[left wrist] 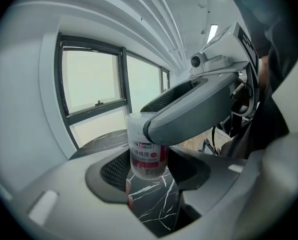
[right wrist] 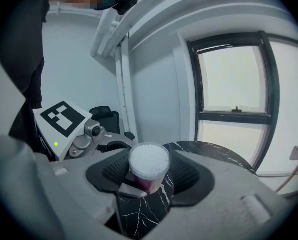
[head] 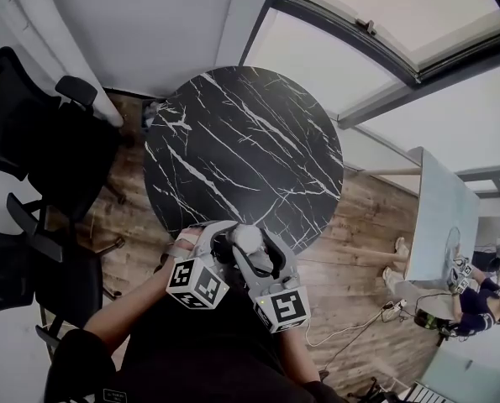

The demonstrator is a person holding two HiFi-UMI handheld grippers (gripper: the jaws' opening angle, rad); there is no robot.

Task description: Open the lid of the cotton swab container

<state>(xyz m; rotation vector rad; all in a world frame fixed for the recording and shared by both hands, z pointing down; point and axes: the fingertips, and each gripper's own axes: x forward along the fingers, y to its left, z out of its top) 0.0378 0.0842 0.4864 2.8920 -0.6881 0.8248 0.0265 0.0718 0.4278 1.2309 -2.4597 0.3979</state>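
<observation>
The cotton swab container (head: pixel 248 240) was held in the air just over the near edge of the round black marble table (head: pixel 241 149), caught between both grippers close in front of the person. In the left gripper view it (left wrist: pixel 147 159) stood upright, a clear tub with a red and white label. The left gripper (left wrist: pixel 147 171) had its jaws drawn in against the lower part of the tub, one pad on each side. One grey jaw of the right gripper crossed in front of the tub's top. In the right gripper view the container (right wrist: pixel 149 164) was seen from above, packed with white swab tips. The right gripper (right wrist: pixel 149 176) was closed round its upper part, the ribbed black pads pressed to either side. Whether a clear lid lay over the tips could not be told. The left gripper's marker cube (right wrist: pixel 63 116) showed just beside it, at the left of that view. Beyond the table were black office chairs (head: pixel 39 141) on the left, a wooden floor (head: pixel 359 217) and large windows (right wrist: pixel 234 84). A white table (head: pixel 439 217) with a seated person (head: pixel 476 296) stood well apart on the right.
</observation>
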